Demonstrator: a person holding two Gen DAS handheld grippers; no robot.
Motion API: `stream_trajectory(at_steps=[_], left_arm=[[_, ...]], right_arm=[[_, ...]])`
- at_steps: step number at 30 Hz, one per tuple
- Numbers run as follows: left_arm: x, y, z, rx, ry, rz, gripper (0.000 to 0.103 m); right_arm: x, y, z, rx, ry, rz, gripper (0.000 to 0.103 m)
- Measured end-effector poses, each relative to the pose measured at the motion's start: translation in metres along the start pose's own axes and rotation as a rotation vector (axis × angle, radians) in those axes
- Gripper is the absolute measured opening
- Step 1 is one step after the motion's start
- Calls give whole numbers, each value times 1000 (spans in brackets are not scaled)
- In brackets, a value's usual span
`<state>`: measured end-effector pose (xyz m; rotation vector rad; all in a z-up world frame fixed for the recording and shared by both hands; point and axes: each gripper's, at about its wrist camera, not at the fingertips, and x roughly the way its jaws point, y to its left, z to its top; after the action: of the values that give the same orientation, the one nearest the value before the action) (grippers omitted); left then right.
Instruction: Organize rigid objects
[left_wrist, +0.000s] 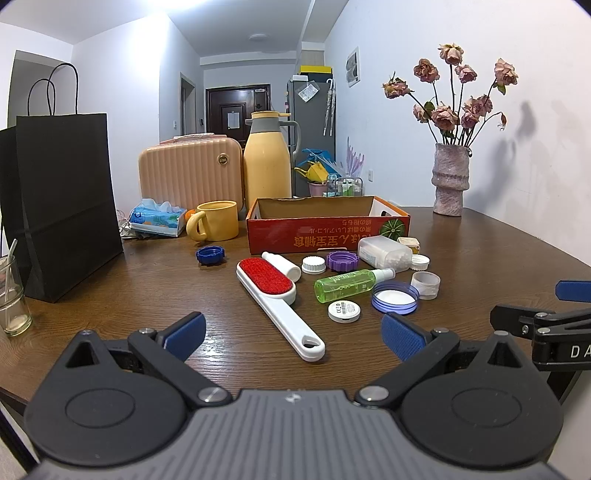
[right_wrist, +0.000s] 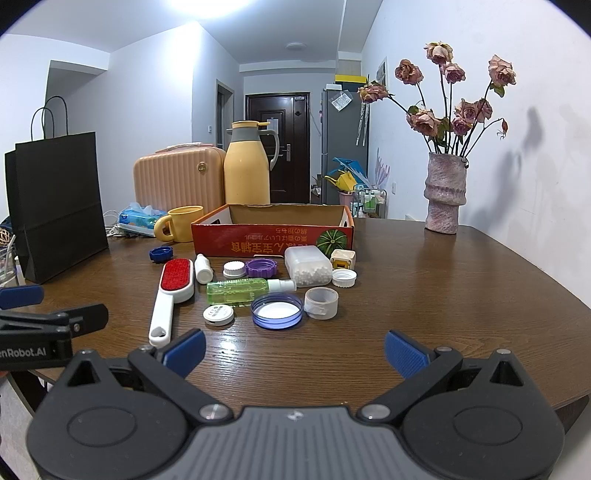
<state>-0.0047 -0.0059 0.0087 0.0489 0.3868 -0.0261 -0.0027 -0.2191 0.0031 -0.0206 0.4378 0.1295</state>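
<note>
While nothing is gripped yet, both tools hover low over the near edge of the wooden table (left_wrist: 480, 243), left gripper (left_wrist: 293, 338) spread wide and empty, right gripper (right_wrist: 295, 349) likewise spread and empty. The clutter sits in a loose cluster in front of the open red cardboard box (left_wrist: 327, 229), which looks like the drop spot. The lint brush (left_wrist: 275, 297) is the closest piece to the left gripper: handle end at about 12 o'clock just past the fingertips, long axis running away toward 11 o'clock, red pad at the far end. From the right gripper the same brush (right_wrist: 171, 295) lies at 10 o'clock, further off, so left is the nearer hand for it. Right gripper has the purple-rimmed lid (right_wrist: 277, 310) nearly dead ahead at 12 o'clock, clear tape ring (right_wrist: 321, 302) just at 1 o'clock, small white round puck (right_wrist: 218, 315) at 11. Green spray bottle (right_wrist: 243, 290) lies on its side behind those, long axis crosswise, nozzle pointing to 3 o'clock. Box stands beyond everything at 12 o'clock from both. Likely call: left closes across the brush handle, which needs a slight wrist turn since the handle runs nearly along the fingers' line.
</note>
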Motion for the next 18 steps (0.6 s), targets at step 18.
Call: stream_trajectory(at_steps=[18], left_arm=[[0,1,0,-2,0,-1,103]], right_arm=[[1,0,0,0,1,1,103]])
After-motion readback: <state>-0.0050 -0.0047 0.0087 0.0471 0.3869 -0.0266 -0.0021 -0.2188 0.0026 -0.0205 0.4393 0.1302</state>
